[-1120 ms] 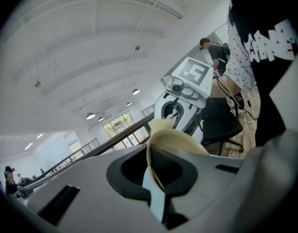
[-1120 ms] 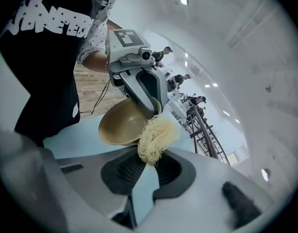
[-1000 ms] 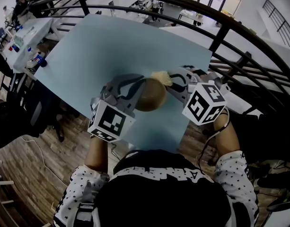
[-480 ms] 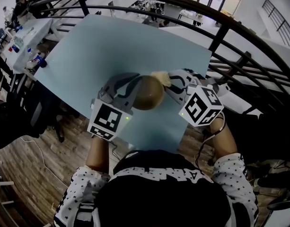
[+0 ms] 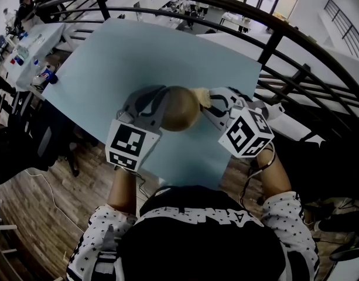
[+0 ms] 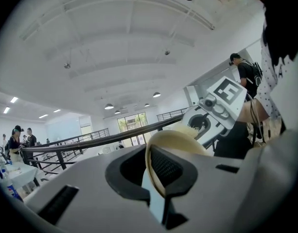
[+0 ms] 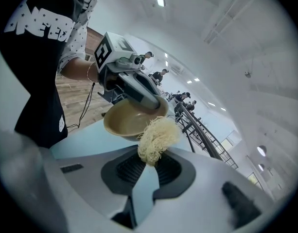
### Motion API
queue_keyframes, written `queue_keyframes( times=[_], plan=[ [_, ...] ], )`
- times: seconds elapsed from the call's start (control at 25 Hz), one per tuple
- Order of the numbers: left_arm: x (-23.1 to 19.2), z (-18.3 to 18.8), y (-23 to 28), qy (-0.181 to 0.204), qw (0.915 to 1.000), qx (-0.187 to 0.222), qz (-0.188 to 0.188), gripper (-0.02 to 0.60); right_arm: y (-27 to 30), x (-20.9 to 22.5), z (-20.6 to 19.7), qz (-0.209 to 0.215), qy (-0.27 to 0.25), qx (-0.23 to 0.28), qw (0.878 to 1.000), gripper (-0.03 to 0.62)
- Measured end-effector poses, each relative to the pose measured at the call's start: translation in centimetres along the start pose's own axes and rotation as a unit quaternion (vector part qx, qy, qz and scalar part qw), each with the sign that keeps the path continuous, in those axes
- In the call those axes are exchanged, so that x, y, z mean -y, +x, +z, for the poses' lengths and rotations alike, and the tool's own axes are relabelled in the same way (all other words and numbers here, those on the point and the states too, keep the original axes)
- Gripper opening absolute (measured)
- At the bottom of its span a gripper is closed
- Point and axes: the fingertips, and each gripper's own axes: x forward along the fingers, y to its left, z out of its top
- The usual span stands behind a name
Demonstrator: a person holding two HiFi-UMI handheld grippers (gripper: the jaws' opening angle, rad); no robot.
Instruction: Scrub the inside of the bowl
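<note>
Left gripper point(image 6: 150, 171) is pinched tight on the rim of the tan bowl point(image 7: 123, 123), tipping it up over the light-blue table point(image 5: 138, 51). Inside the bowl: bare, nothing but its smooth wall, seen from the right gripper view. Right gripper point(image 7: 146, 166) is clamped on a pale, stringy scrubber point(image 7: 157, 137), right at the bowl's near rim; whether the two are touching is hard to tell. From the head view only the bowl's rounded outside shows, and the left gripper's own jaws hide most of it.
</note>
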Motion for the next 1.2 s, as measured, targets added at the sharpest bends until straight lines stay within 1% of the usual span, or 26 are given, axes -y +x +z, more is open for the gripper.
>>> queue_keyframes(
  times=[0.28, 0.6, 0.68, 0.8, 0.92, 1.12, 1.2],
  plan=[
    [-0.8, -0.1, -0.4, -0.024, 0.9995, 0.000, 0.019, 0.026, 0.1, -0.4, 0.4, -0.006, 0.012, -0.001, 1.000, 0.058],
    [-1.2, 0.1, -0.4, -0.039, 0.9989, -0.003, 0.027, 0.028, -0.1, -0.7, 0.4, -0.004, 0.019, 0.000, 1.000, 0.058],
    [-1.3, 0.0, -0.3, -0.041, 0.9988, -0.006, 0.027, 0.028, 0.0, -0.6, 0.1, -0.008, 0.017, -0.007, 1.000, 0.058],
    [-1.8, -0.4, -0.2, -0.055, 0.9977, -0.006, 0.040, 0.026, 0.1, 0.0, -1.3, -0.015, 0.024, -0.023, 0.999, 0.058],
    [-2.3, -0.3, -0.2, -0.061, 0.9970, -0.005, 0.047, 0.026, -0.3, 0.3, -1.6, -0.019, 0.040, -0.012, 0.999, 0.058],
    [-2.1, 0.5, -0.2, -0.059, 0.9973, 0.004, 0.043, 0.026, -1.2, 2.2, -0.8, -0.060, 0.039, 0.001, 0.997, 0.058],
    [-1.9, 0.5, -0.2, -0.063, 0.9972, 0.006, 0.040, 0.026, -1.3, 2.5, -0.3, -0.068, 0.037, 0.009, 0.997, 0.058]
  ],
)
